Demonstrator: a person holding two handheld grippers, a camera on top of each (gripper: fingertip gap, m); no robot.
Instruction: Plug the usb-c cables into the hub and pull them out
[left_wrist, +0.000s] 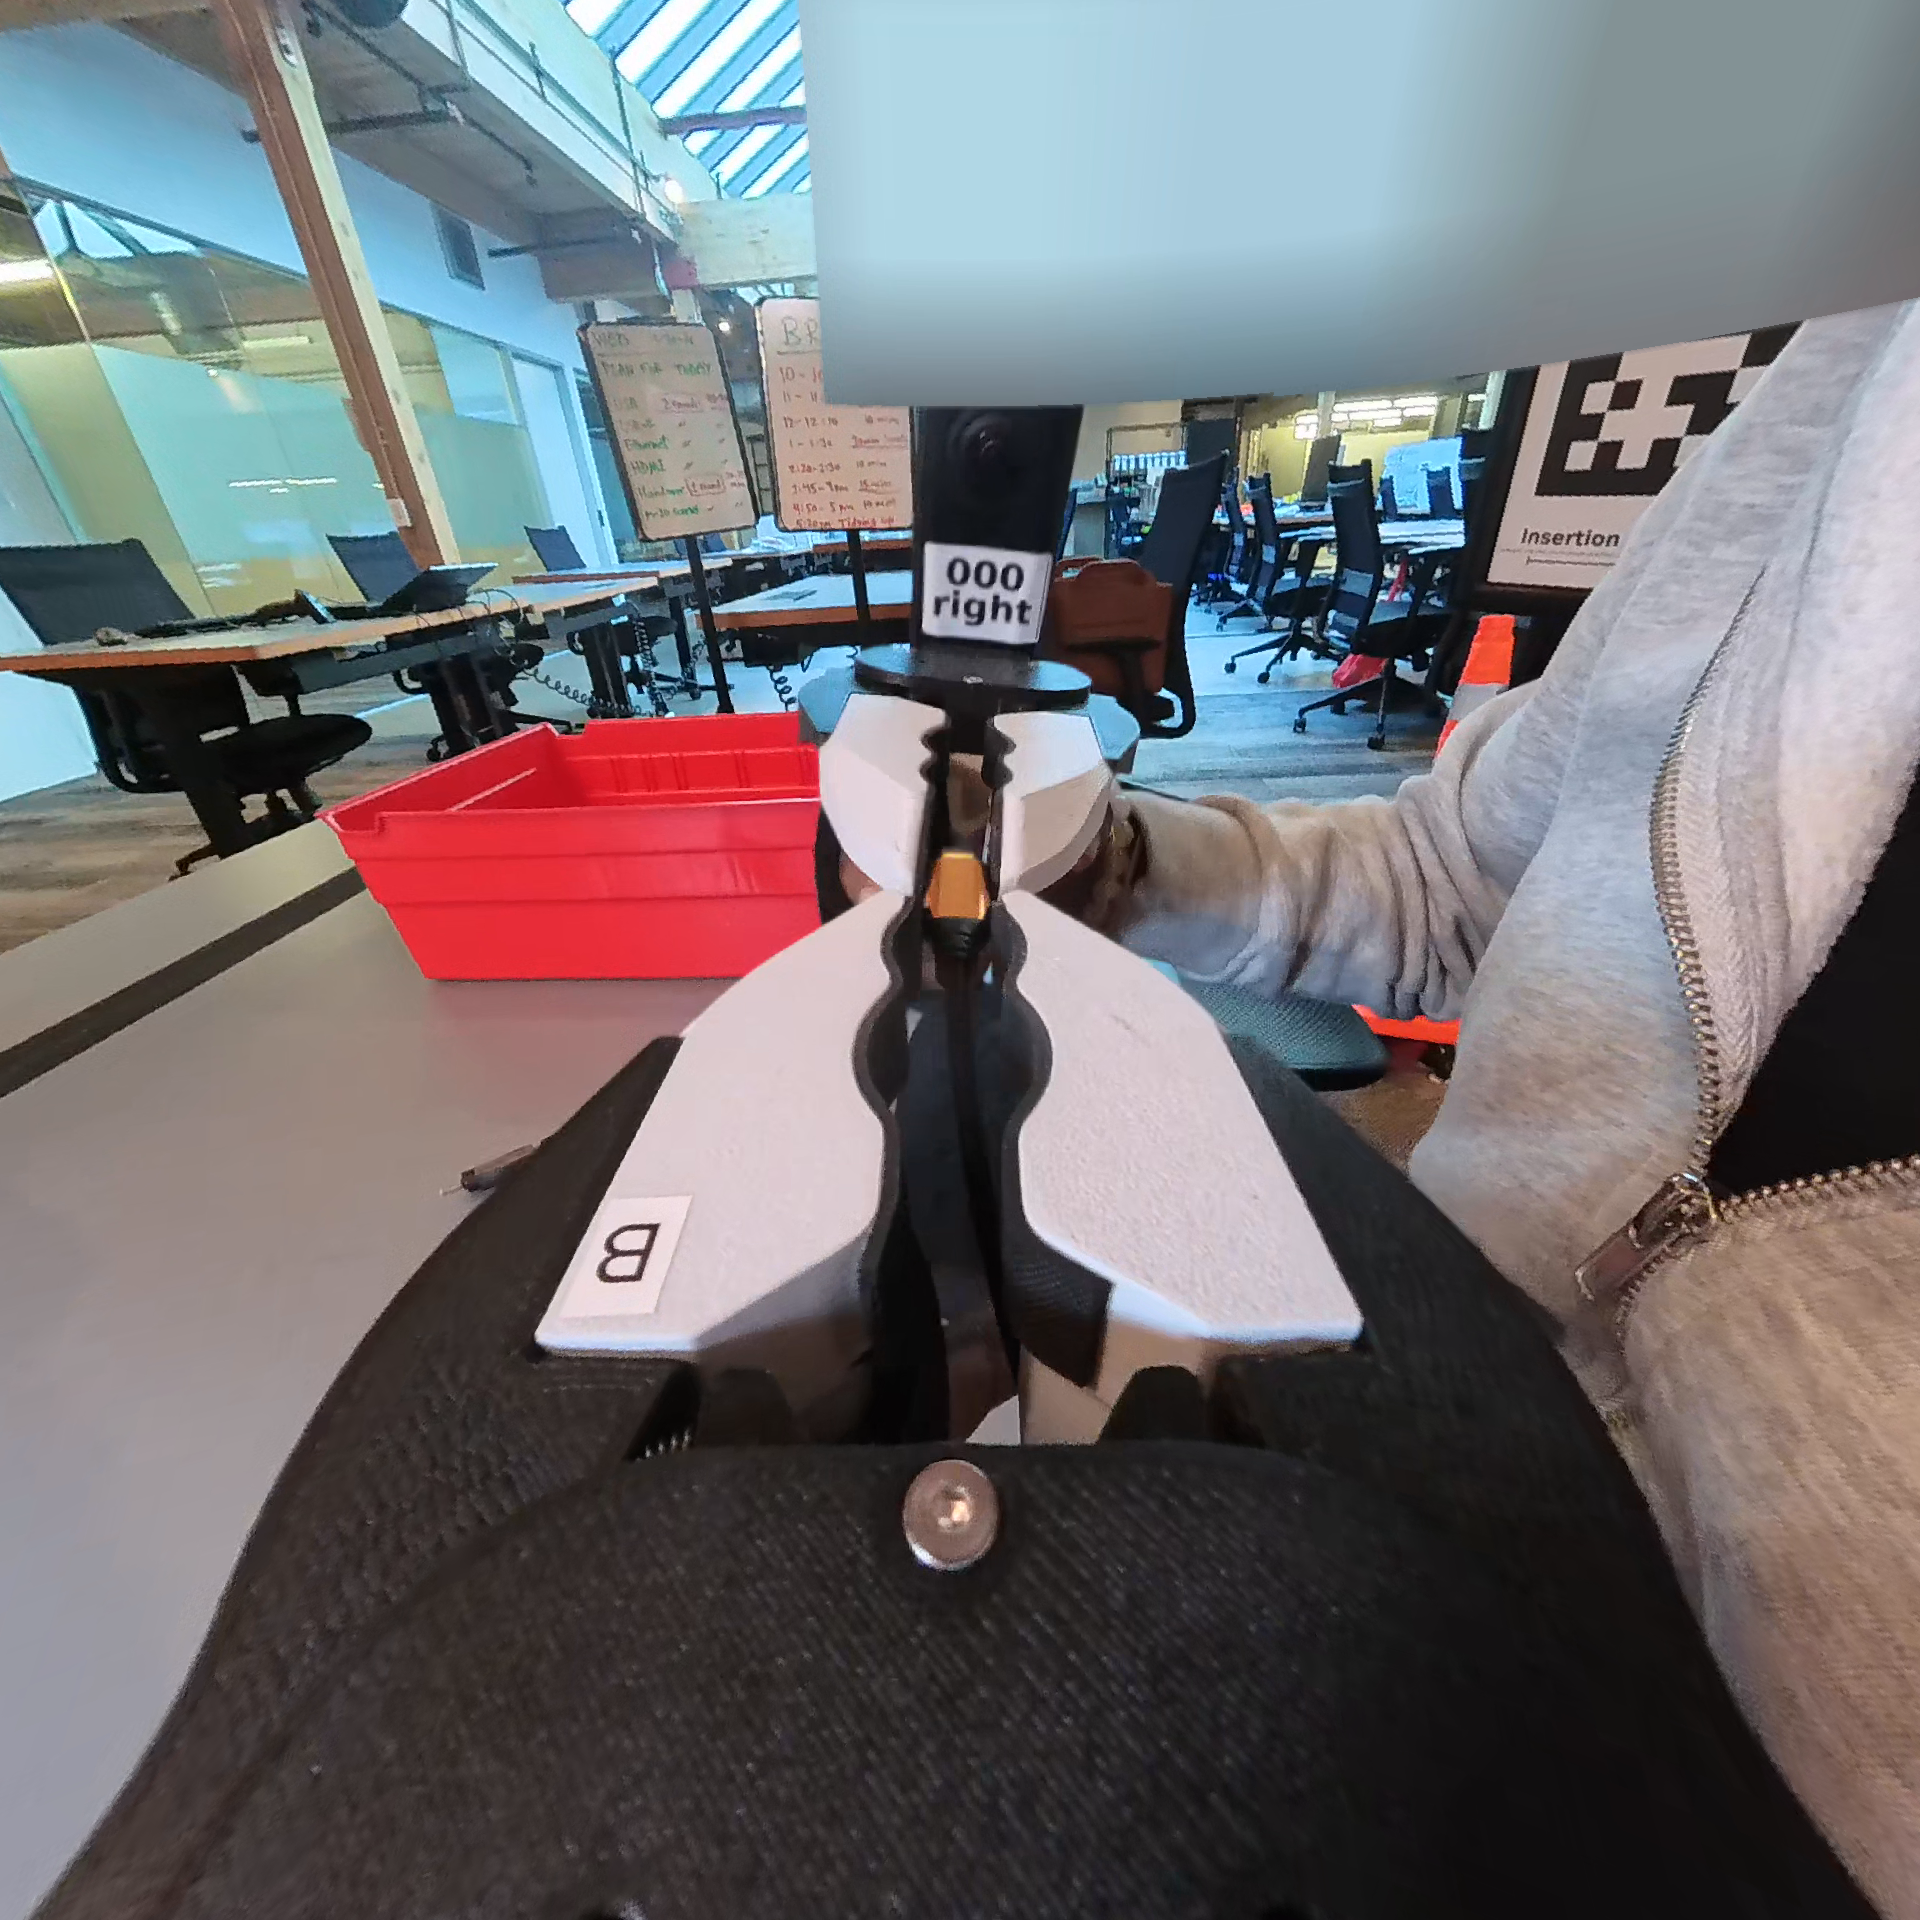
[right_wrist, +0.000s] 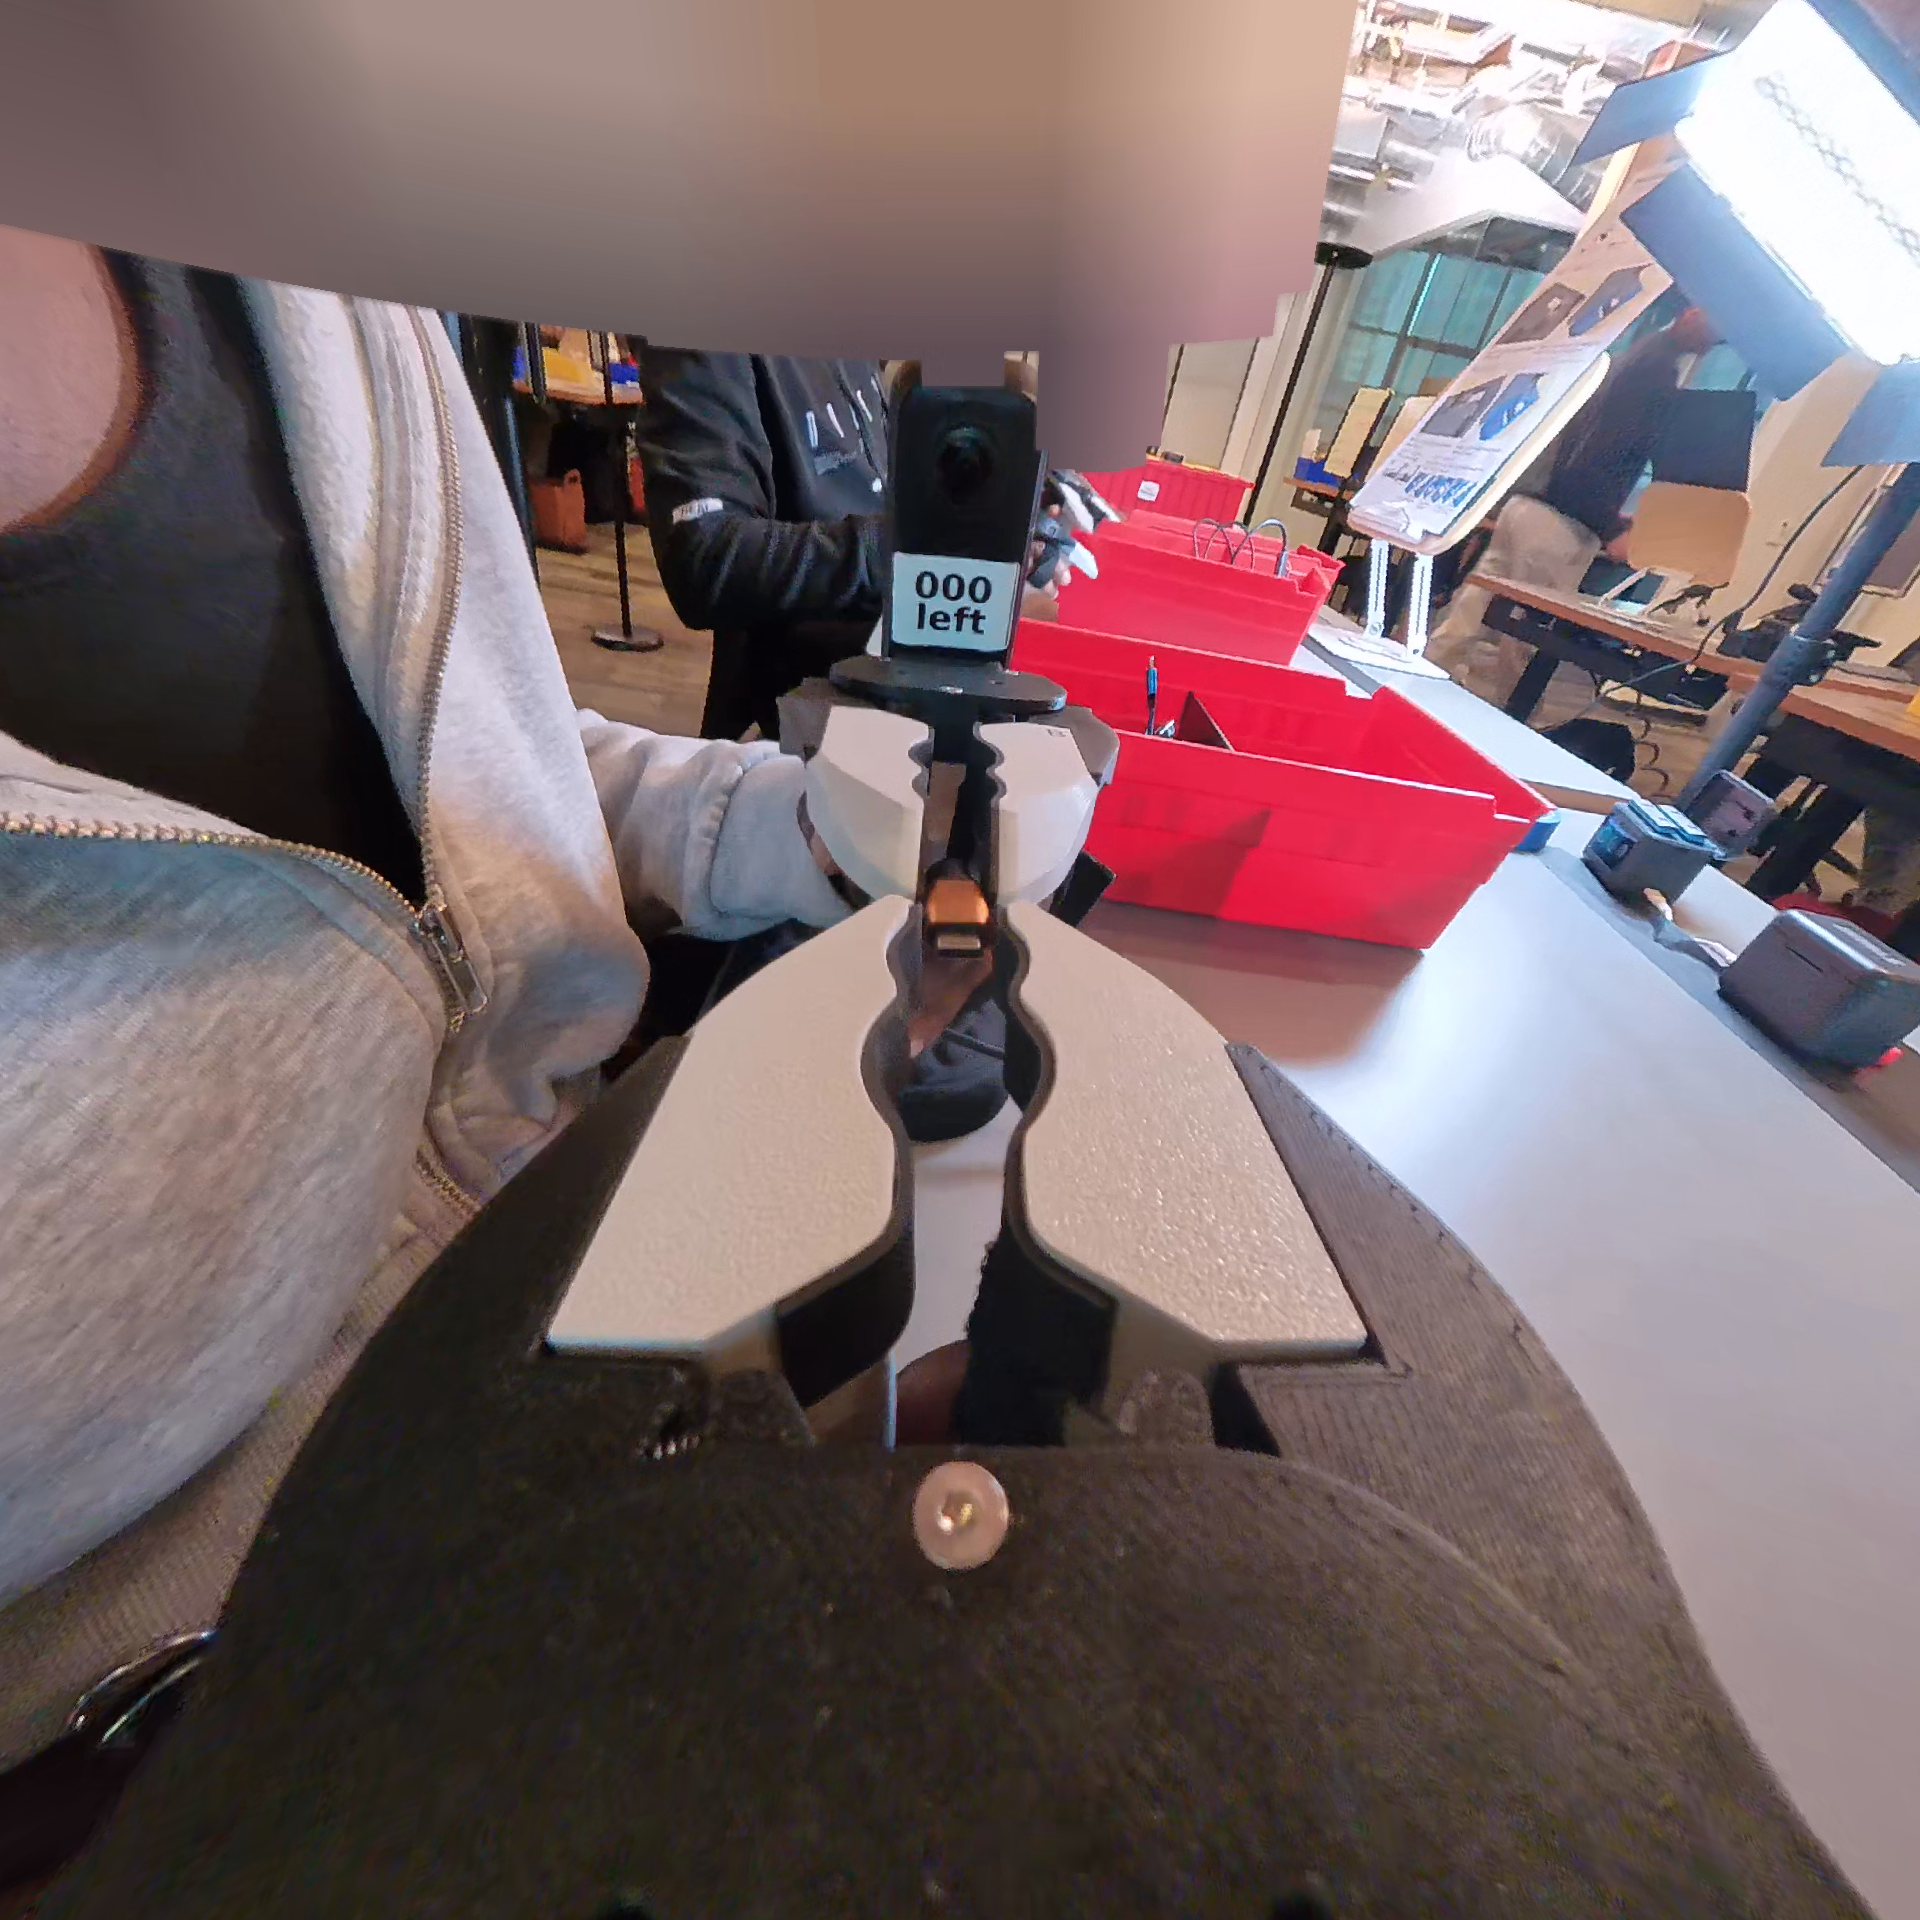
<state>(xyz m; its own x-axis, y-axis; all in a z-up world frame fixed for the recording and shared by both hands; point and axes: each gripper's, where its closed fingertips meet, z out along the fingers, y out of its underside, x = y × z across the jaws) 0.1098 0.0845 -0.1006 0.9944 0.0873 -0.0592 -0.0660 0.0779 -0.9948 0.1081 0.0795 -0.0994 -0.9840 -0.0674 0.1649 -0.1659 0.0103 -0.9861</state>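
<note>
My two grippers face each other tip to tip above the grey table (left_wrist: 260, 1195). My left gripper (left_wrist: 954, 914) is shut on a black usb-c cable (left_wrist: 961, 1049) just behind its orange plug (left_wrist: 956, 888). The plug points at my right gripper (left_wrist: 964, 821). In the right wrist view the plug (right_wrist: 956, 906) shows its metal tip between the tips of my right gripper (right_wrist: 956, 925), with my left gripper (right_wrist: 961, 831) behind it. The right jaws stand nearly closed beside the plug; whether they clamp it is unclear. No hub shows clearly.
A red bin (left_wrist: 582, 862) stands on the table behind the grippers, with more red bins (right_wrist: 1299, 831) in the right wrist view. Two grey boxes (right_wrist: 1652, 847) (right_wrist: 1818, 987) sit on the table (right_wrist: 1558, 1143) at the right. A grey sleeve (left_wrist: 1351, 914) holds the far gripper. Only a small space, under 4 cm, lies between the two pairs of fingers.
</note>
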